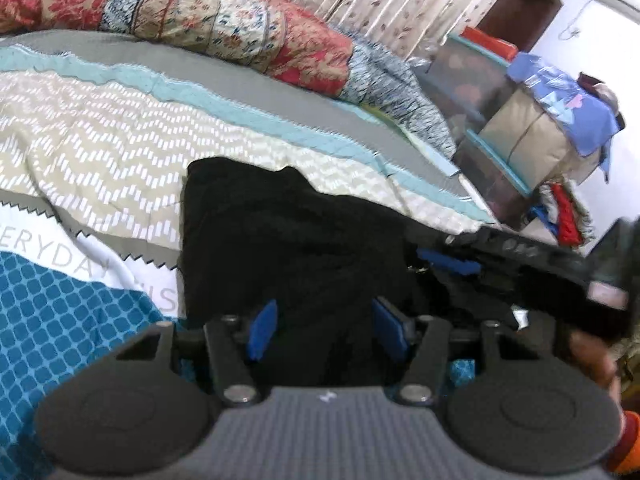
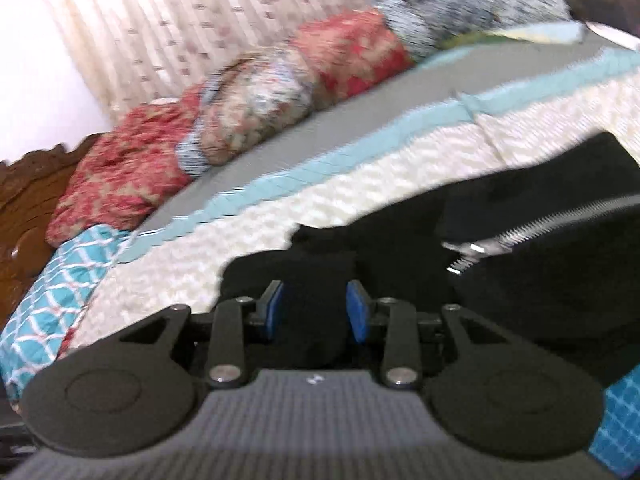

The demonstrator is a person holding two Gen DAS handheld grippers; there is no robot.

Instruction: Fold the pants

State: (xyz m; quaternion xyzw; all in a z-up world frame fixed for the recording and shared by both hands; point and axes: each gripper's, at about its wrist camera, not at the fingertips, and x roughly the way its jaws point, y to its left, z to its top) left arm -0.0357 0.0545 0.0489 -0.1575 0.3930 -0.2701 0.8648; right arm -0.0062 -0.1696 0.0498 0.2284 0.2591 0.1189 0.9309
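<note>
Black pants [image 1: 288,240] lie bunched on the bed, straight ahead of my left gripper [image 1: 326,330]. Its blue pads stand well apart and open, with black cloth between and below them. The right gripper [image 1: 520,264] shows in the left wrist view as a dark bar at the pants' right edge. In the right wrist view the pants [image 2: 540,280] fill the lower right, with a silver zipper [image 2: 540,224] running across them. My right gripper [image 2: 316,312] is open, its blue pads apart over a black fold of the pants.
The bed cover [image 1: 100,152] has chevron, grey and teal bands. A red floral quilt [image 1: 200,12] lies rolled along the far side. Storage boxes and bags [image 1: 520,112] stand beyond the bed's right end. A wooden headboard [image 2: 24,208] is at far left.
</note>
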